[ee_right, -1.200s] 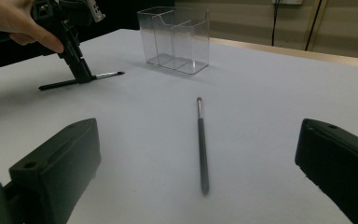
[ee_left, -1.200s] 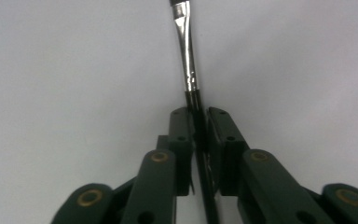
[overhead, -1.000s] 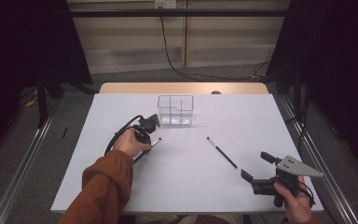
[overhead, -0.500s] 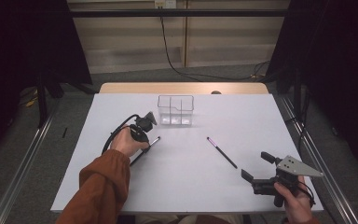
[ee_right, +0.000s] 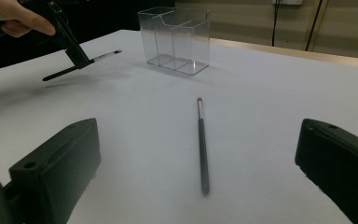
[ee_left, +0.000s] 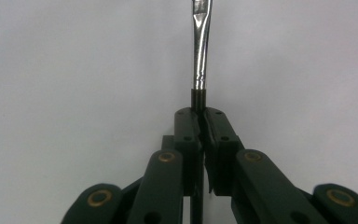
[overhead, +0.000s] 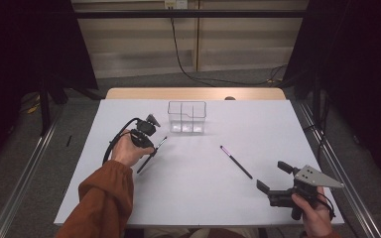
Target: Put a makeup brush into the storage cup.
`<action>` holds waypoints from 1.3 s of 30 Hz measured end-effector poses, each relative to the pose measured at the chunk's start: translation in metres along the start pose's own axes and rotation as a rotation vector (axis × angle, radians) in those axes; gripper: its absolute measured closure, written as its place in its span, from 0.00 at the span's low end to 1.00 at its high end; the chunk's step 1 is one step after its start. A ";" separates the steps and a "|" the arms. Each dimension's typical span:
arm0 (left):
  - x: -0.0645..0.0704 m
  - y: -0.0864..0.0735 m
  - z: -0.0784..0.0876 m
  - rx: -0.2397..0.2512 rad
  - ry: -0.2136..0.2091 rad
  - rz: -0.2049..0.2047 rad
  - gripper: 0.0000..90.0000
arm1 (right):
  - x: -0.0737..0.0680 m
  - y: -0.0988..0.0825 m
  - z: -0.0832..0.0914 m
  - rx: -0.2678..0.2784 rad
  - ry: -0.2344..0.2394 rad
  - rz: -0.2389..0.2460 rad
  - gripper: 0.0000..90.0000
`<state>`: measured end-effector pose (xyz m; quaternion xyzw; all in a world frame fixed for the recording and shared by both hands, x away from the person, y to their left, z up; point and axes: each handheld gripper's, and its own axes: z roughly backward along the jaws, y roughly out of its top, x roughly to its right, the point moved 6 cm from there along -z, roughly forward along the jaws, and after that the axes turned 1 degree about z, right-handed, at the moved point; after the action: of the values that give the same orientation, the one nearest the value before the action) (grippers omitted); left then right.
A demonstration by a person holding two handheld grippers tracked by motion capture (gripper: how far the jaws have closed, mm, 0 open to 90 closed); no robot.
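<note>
The left gripper [overhead: 149, 131], over the left half of the tabletop, has its jaws pinching a thin black brush [overhead: 150, 155] near the middle of its stick, and the brush looks lifted just off the white tabletop [overhead: 129, 198]. I think the job now is to carry this brush to the clear box [overhead: 187, 117], which stands near the far edge, in the middle. To do it well, the hand should keep the pinch tight, tip the brush up so one end points down, and lower it into one of the box's little rooms without bumping the thin walls. A second brush [overhead: 236, 161] lies flat on the right half, slanted, well apart from the box. The right gripper [overhead: 274, 179] rests near the right front corner with its jaws spread wide and nothing in them. The tabletop is plain white with a wooden strip at the far edge. Around it are grey floor, dark curtains on both sides, and a pale wall with a hanging cable.
</note>
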<state>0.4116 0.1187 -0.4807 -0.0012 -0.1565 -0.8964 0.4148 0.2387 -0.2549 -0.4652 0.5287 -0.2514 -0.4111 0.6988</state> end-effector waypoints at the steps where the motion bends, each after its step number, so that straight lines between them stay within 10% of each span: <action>1: 0.000 0.000 0.002 0.008 0.007 -0.004 0.94 | 0.000 0.000 0.000 0.000 0.000 0.002 0.00; 39: -0.002 -0.004 0.045 0.445 -0.046 -0.007 0.94 | 0.000 0.001 0.000 0.013 0.001 0.000 0.00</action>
<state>0.4037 0.1353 -0.4394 0.0706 -0.3598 -0.8409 0.3980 0.2386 -0.2547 -0.4637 0.5334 -0.2535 -0.4093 0.6955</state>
